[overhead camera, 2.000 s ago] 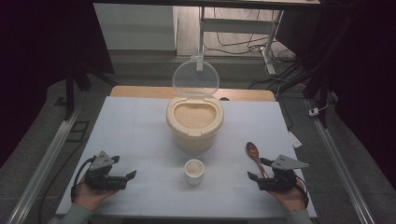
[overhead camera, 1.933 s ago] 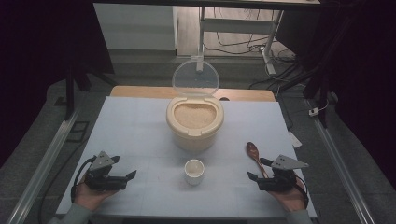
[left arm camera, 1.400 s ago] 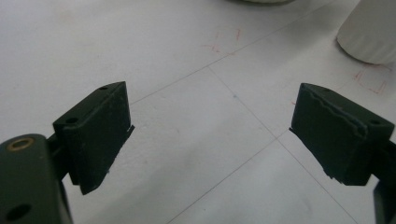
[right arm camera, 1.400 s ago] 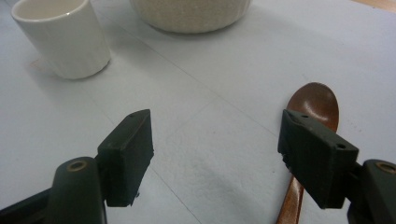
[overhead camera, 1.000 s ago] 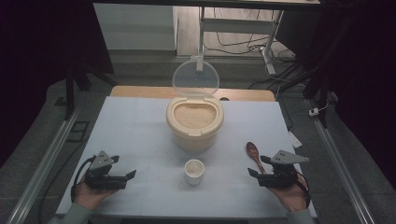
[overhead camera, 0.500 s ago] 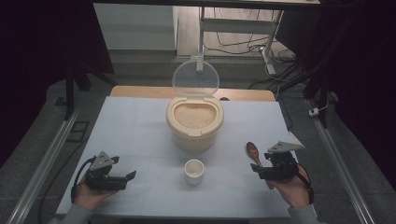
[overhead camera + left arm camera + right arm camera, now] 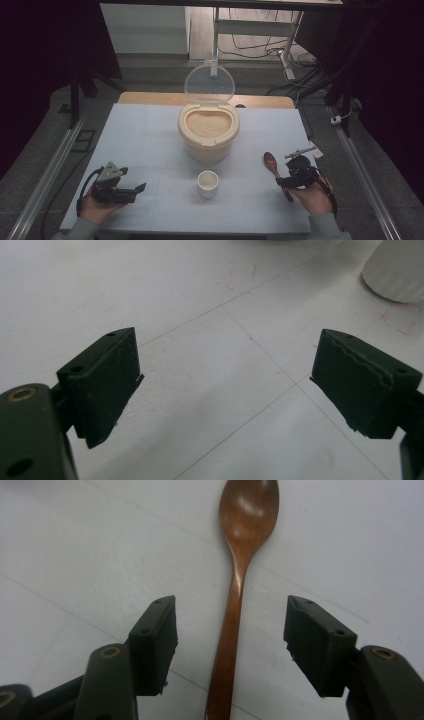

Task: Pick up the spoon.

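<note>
1. The spoon (image 7: 235, 605) lay flat on the white table (image 7: 150, 130) at the lower right of the high view, bowl toward the top of the frame and handle running down toward the person's right hand (image 7: 315, 195); that lie left the handle free to be taken from above.
2. The right gripper (image 7: 230, 645) hung over the handle with one jaw on each side of it. Its jaws had just been closing, yet in the right gripper view bare table showed between each pad and the wood, so nothing was pinched.
3. My reading: the gripper was lined up along the handle so that the pads would meet its narrow sides, a firmer hold than one across the bowl.
4. The left gripper (image 7: 225, 385) rested at the lower left of the high view, jaws spread wide over bare table and holding nothing. It looked parked, well apart from the work.
5. A small cup (image 7: 207, 183) stood at the lower middle of the high view, below the pot (image 7: 208, 131) of pale grains, whose clear lid (image 7: 209, 84) stood tipped open behind it. That line-up probably served scooping from pot to cup.
6. The cup's edge showed at the upper right of the left gripper view.
</note>
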`<control>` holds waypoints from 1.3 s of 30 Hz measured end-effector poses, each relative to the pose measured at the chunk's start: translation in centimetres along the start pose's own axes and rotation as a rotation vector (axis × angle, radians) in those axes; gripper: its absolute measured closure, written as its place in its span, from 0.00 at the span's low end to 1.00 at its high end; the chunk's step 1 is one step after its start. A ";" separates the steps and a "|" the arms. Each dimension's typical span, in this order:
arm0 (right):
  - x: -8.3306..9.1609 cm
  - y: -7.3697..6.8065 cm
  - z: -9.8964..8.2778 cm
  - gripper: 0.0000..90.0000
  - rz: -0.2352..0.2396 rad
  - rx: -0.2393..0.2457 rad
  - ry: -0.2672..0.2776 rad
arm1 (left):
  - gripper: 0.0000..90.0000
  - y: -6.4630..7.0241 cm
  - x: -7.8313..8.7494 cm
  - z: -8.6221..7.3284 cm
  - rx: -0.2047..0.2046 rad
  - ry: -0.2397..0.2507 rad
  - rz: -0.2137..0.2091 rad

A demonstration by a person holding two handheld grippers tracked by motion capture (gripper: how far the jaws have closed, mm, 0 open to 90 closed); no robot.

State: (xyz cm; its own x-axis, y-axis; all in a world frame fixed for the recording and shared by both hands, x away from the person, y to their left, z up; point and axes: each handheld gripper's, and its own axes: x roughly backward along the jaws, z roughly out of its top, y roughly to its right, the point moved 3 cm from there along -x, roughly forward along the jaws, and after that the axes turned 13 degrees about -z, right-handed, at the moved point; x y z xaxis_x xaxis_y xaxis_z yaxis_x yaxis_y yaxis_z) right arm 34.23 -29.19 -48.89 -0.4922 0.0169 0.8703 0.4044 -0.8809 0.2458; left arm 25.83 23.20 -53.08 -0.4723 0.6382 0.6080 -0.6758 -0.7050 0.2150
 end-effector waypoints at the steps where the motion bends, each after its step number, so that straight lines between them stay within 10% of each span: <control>1: 0.0 0.0 0.0 0.45 0.000 0.000 0.000 | 0.13 0.0 0.0 0.0 -0.001 -0.002 0.000; 14: -2.4 -0.3 -0.7 0.59 0.013 0.028 -0.091 | 0.13 0.1 -0.1 -0.2 -0.005 -0.013 0.001; 39: -2.8 -0.5 -0.4 0.89 0.031 0.051 -0.073 | 0.13 -0.1 0.0 -0.3 -0.007 -0.015 0.011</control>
State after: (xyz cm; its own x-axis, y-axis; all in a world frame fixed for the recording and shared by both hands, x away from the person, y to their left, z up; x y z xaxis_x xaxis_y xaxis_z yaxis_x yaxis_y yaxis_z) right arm 35.06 -28.97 -51.59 -0.4221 0.0263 0.9062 0.4585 -0.8561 0.2384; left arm 25.68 23.34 -53.36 -0.4709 0.6255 0.6220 -0.6749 -0.7096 0.2027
